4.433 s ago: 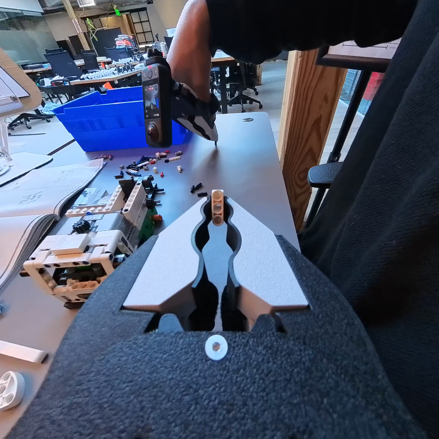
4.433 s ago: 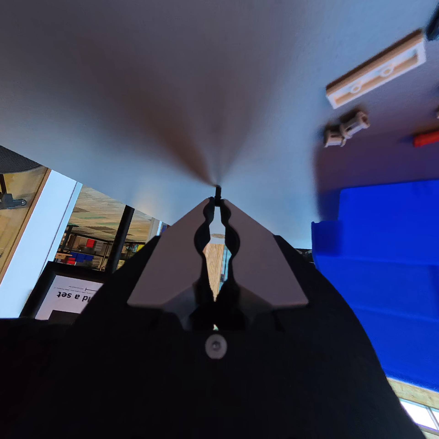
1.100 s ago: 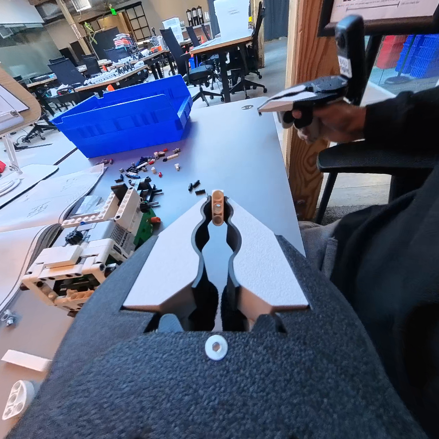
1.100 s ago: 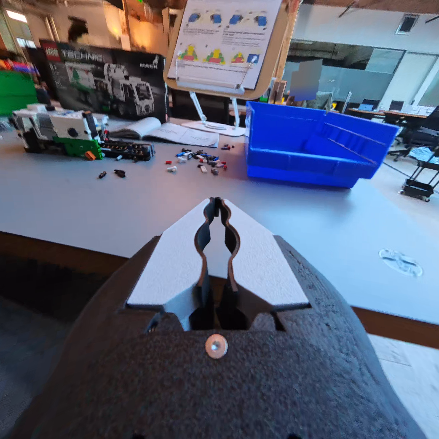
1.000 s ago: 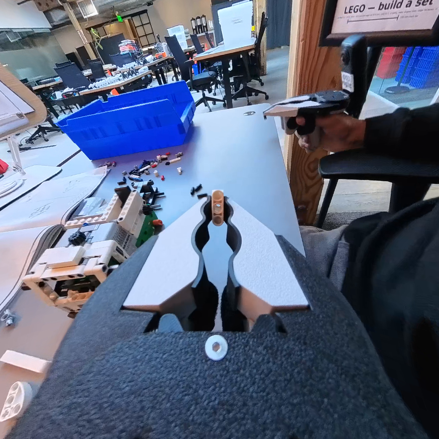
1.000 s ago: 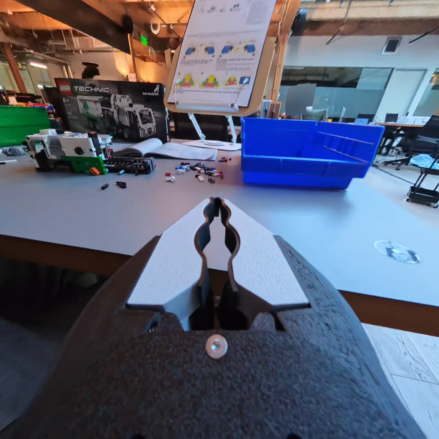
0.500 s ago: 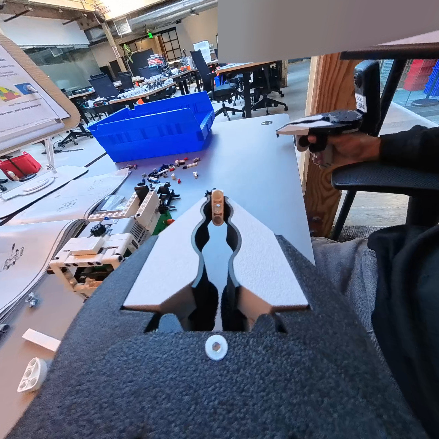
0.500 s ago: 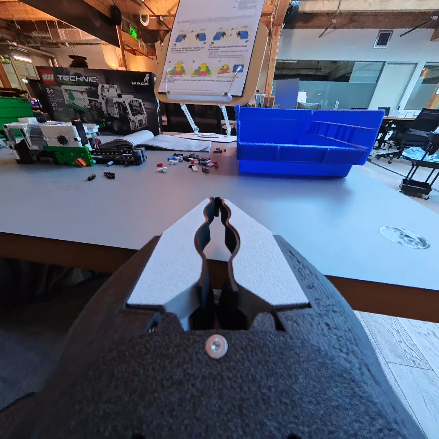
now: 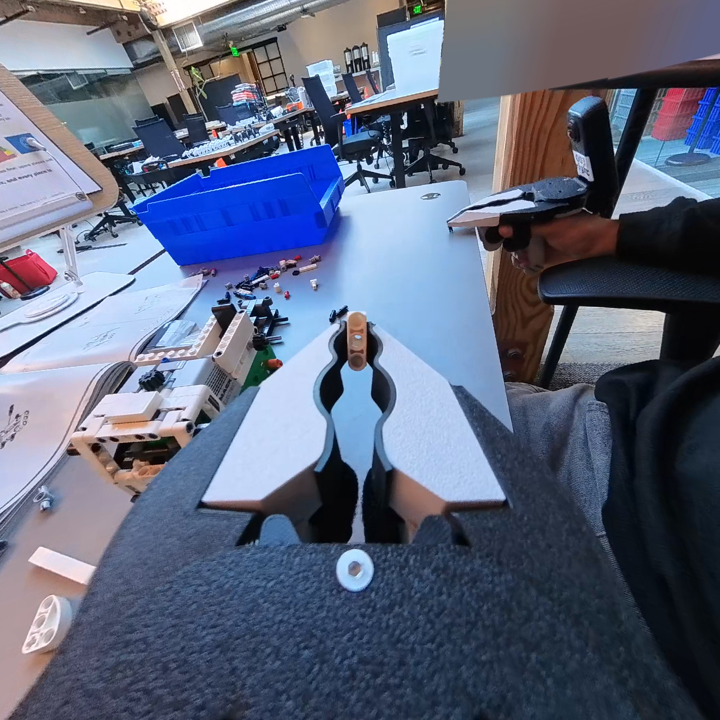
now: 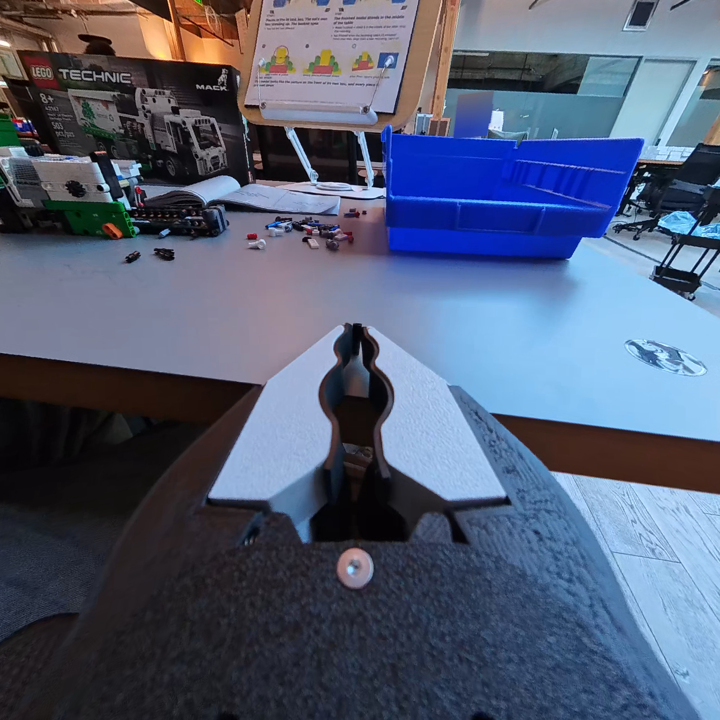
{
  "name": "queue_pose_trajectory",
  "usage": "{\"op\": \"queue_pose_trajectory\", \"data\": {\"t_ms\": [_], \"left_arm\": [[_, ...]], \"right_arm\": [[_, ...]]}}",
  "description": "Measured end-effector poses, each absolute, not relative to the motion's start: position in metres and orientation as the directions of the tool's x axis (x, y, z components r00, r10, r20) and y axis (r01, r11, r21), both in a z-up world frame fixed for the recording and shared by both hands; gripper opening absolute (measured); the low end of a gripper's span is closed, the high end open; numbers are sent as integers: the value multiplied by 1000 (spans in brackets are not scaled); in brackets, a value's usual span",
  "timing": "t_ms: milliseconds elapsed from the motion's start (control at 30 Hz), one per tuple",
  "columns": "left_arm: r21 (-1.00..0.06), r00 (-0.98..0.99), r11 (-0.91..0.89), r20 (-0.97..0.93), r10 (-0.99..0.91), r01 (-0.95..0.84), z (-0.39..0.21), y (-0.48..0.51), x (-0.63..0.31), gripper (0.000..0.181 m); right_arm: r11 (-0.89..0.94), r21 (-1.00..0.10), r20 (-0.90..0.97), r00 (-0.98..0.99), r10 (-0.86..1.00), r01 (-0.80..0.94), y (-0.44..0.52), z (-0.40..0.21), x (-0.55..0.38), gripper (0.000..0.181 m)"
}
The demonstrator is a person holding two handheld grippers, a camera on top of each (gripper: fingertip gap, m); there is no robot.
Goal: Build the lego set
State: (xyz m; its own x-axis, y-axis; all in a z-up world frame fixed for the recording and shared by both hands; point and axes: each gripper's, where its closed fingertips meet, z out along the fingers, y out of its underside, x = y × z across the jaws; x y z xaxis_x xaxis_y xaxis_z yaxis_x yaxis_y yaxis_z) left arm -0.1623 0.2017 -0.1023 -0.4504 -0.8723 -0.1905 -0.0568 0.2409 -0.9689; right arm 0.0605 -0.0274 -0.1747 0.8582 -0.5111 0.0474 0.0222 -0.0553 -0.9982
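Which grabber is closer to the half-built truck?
Left. The left gripper hangs just beside the truck; the right gripper is off past the table's far edge.

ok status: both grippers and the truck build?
Left gripper shut on tan beam. Right gripper shut on black pin, off the table edge. Truck build on table, untouched. Nothing between them.

Grey table (image 10: 350, 296) carries blue bin (image 10: 502, 198), truck model (image 10: 78, 195), loose pieces (image 10: 307, 233).

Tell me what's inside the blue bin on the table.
The blue bin shows only bare ribbed walls inside, from either wrist view. Its floor is hidden behind the front wall, so anything lying low in it cannot be seen. The loose pieces lie outside, on the table.
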Motion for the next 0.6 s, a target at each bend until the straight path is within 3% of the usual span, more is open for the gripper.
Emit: {"op": "queue_pose_trajectory", "data": {"t_ms": [600], "left_arm": [[-966, -458, 250, -196, -867, -60, -104, 200, -162, 6]], "right_arm": [[-34, -999, 33, 856, -515, 18, -33, -175, 57, 3]]}}
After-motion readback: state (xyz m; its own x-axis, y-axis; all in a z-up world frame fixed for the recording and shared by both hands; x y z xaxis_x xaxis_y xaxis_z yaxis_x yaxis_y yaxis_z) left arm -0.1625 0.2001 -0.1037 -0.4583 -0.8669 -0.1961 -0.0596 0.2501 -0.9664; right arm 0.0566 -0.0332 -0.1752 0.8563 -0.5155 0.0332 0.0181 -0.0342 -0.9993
